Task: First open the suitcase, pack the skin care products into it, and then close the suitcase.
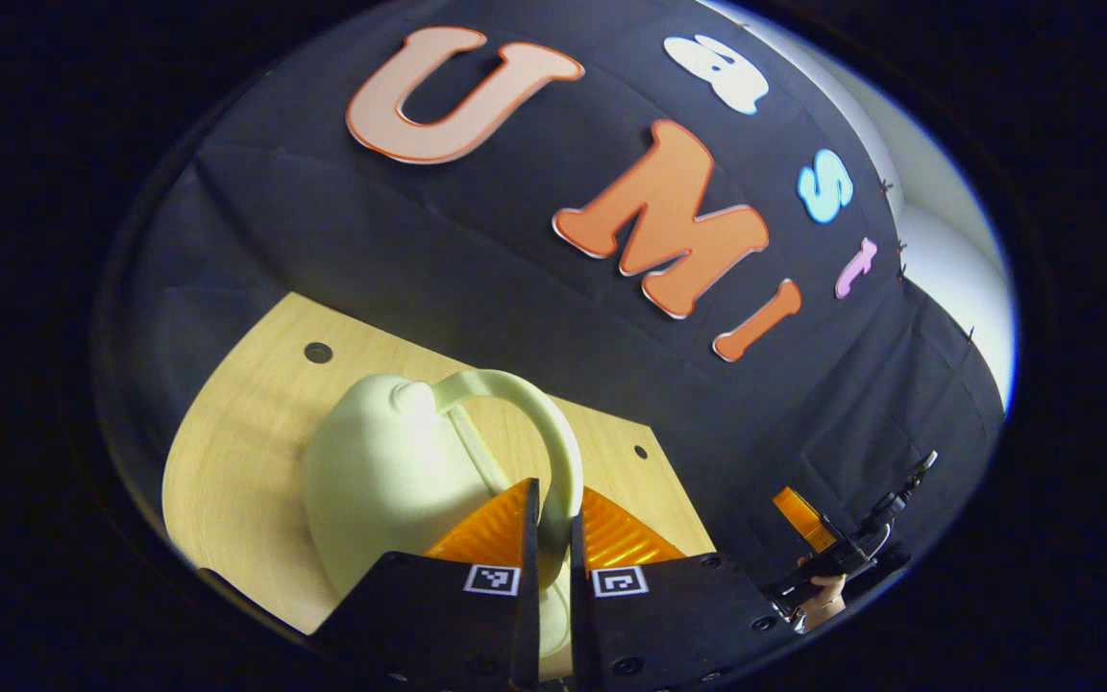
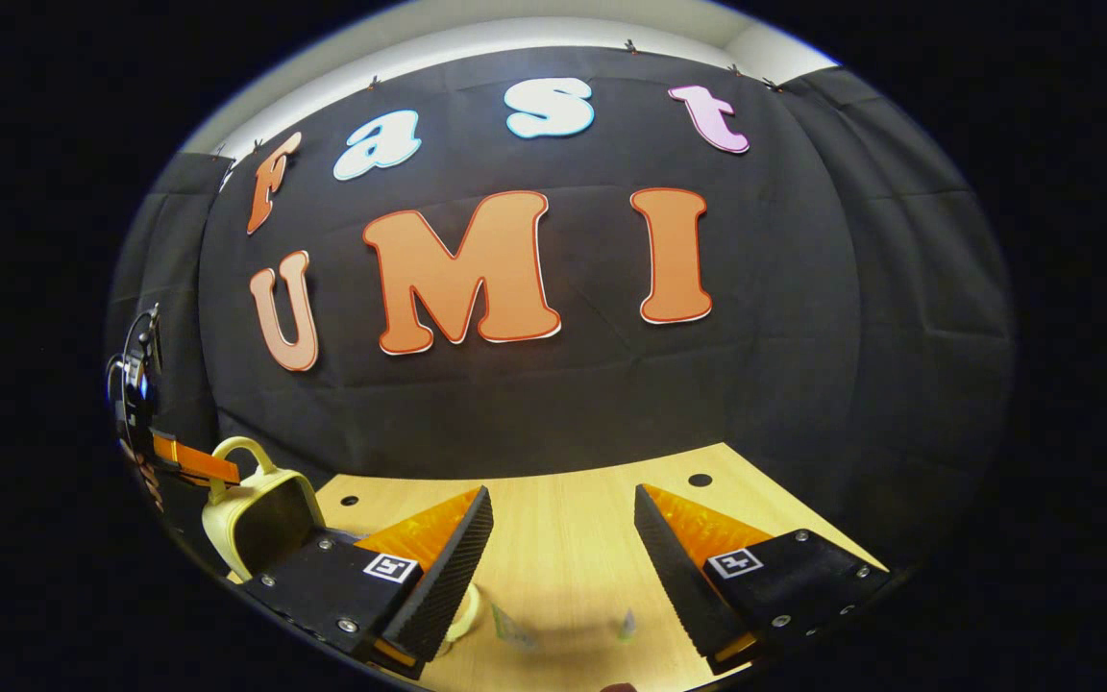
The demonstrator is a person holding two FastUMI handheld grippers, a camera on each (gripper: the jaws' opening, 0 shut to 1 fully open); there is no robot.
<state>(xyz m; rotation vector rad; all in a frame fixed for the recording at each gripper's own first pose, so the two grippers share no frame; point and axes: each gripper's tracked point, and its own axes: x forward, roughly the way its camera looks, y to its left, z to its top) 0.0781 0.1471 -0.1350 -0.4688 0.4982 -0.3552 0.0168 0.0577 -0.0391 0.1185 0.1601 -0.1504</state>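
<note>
A pale green suitcase (image 1: 381, 481) stands on the wooden table (image 1: 246, 423) in the left gripper view. Its curved handle (image 1: 534, 404) runs down between my left gripper's (image 1: 553, 495) fingers, which are shut on it. The right gripper view shows the same suitcase (image 2: 260, 524) at the far left with a dark face turned this way, and the left gripper (image 2: 193, 463) holding its handle (image 2: 241, 452). My right gripper (image 2: 563, 509) hangs open over the table with nothing between its fingers. Below it lie a small pale jar (image 2: 467, 610) and two small sachets (image 2: 513, 630), partly hidden.
The black cloth wall rises right behind the table's far edge (image 2: 534, 476). Small round holes (image 2: 700, 479) mark the tabletop. Bare wood (image 2: 563, 567) stretches between the right gripper's fingers. The other gripper (image 1: 832, 548), held by a hand, shows far right in the left gripper view.
</note>
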